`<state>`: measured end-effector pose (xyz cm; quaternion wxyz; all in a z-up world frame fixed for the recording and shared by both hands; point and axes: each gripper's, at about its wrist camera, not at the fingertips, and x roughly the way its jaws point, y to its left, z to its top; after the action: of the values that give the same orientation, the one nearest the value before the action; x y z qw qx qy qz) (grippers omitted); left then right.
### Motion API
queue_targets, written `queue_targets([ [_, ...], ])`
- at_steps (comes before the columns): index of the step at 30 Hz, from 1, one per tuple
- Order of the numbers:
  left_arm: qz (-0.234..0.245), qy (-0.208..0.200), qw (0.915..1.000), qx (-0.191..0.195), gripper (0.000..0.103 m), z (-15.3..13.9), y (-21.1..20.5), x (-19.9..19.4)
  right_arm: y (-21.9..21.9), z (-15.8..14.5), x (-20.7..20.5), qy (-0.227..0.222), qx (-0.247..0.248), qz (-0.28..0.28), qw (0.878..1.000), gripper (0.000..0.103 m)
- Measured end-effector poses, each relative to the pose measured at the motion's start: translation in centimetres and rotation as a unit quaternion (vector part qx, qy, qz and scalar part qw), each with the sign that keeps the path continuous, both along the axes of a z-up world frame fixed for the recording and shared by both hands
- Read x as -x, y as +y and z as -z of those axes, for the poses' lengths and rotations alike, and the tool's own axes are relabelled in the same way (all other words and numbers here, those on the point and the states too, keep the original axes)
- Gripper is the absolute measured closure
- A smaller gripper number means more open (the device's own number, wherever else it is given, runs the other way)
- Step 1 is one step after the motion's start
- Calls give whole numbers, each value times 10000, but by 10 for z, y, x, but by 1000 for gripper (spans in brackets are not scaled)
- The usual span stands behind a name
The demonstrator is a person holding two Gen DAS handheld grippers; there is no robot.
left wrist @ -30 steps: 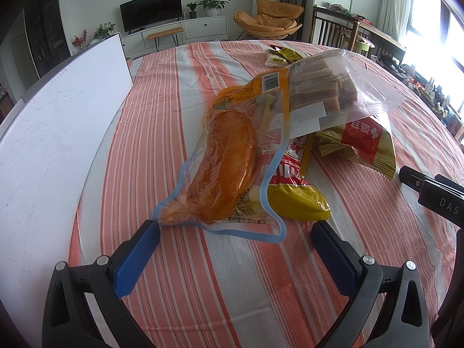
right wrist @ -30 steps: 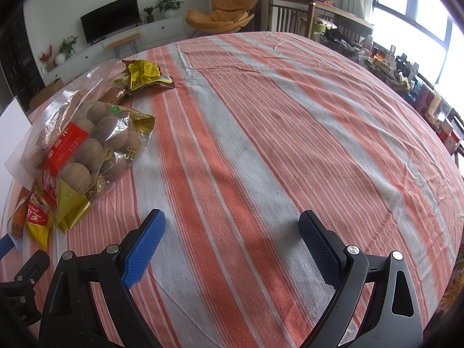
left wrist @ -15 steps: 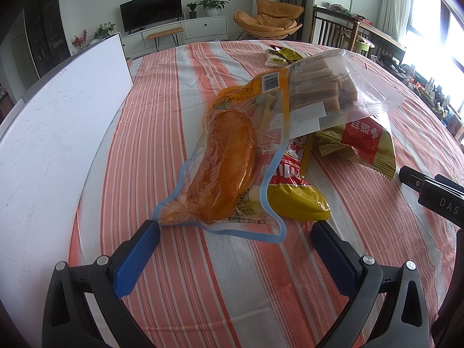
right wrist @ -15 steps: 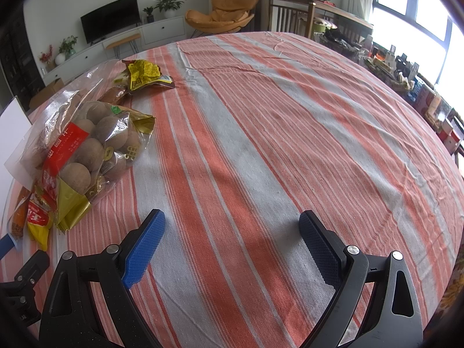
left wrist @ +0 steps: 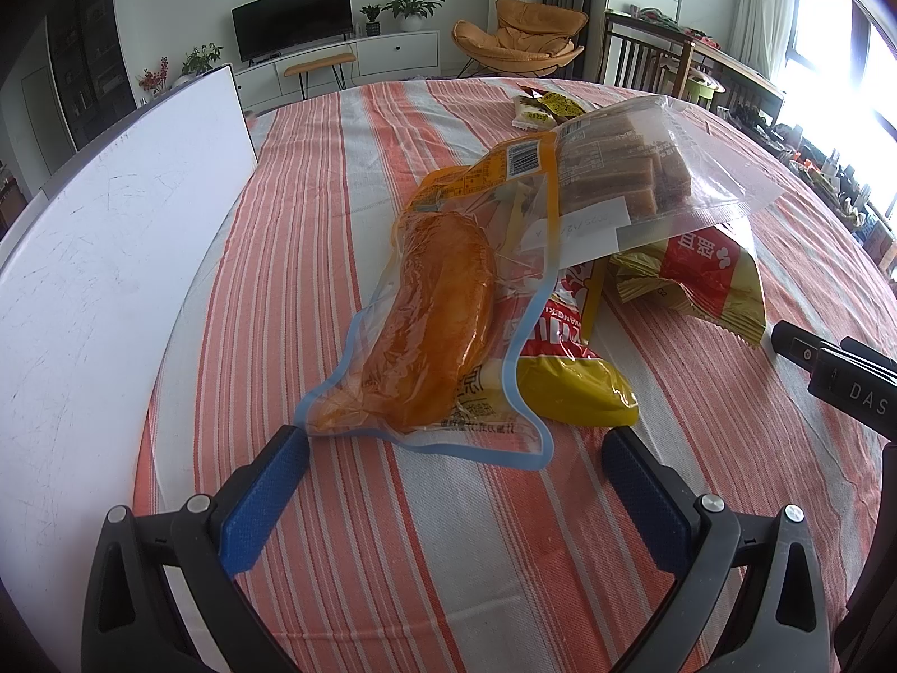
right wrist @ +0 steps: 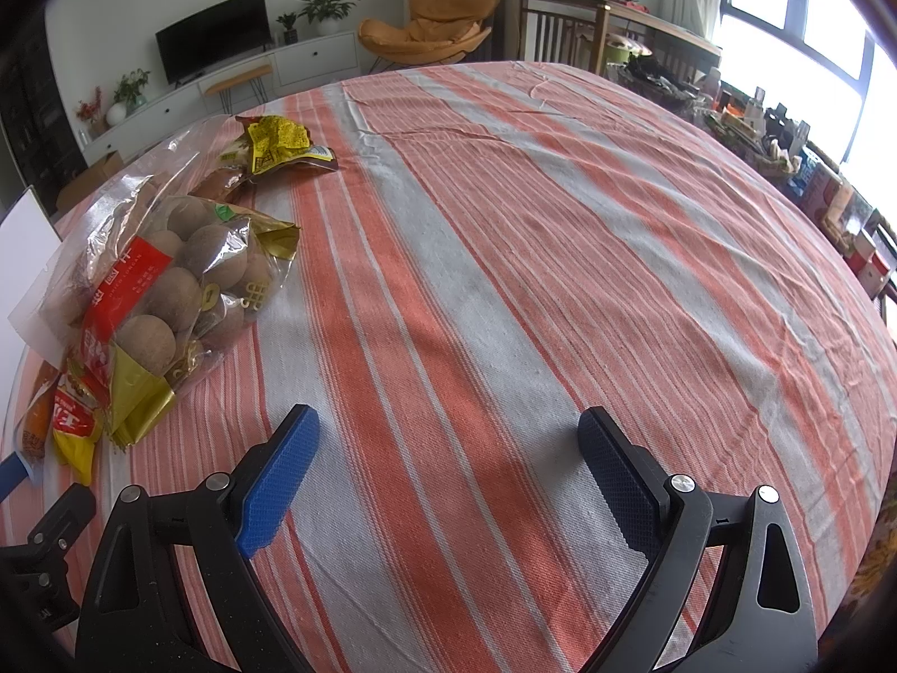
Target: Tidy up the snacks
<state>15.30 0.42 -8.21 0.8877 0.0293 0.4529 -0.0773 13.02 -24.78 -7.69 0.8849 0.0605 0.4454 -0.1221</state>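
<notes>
A pile of snack packs lies on the striped tablecloth. Nearest in the left wrist view is a clear, blue-edged pack of orange meat [left wrist: 431, 331], resting partly on a yellow and red pack [left wrist: 572, 387]. Behind them a clear bag of brown cake slices [left wrist: 633, 174] overlaps a red and gold bag [left wrist: 701, 275]. My left gripper [left wrist: 454, 482] stands open just short of the orange pack. My right gripper [right wrist: 448, 460] is open over bare cloth; the red and gold bag of round brown balls [right wrist: 168, 291] lies to its left. Small yellow wrappers [right wrist: 274, 140] lie farther back.
A white board [left wrist: 101, 258] lies along the table's left side. The striped cloth [right wrist: 560, 224] stretches wide to the right of the pile. The right gripper's black body [left wrist: 835, 381] shows at the right edge of the left wrist view. Chairs and cluttered shelves stand beyond the table.
</notes>
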Motion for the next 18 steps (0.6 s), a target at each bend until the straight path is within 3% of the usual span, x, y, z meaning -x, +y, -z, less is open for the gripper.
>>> queue_targets([
  [18, 1, -2, 10000, 1, 0, 0, 0, 0, 0, 0, 0, 1, 0, 1, 10000, 7],
])
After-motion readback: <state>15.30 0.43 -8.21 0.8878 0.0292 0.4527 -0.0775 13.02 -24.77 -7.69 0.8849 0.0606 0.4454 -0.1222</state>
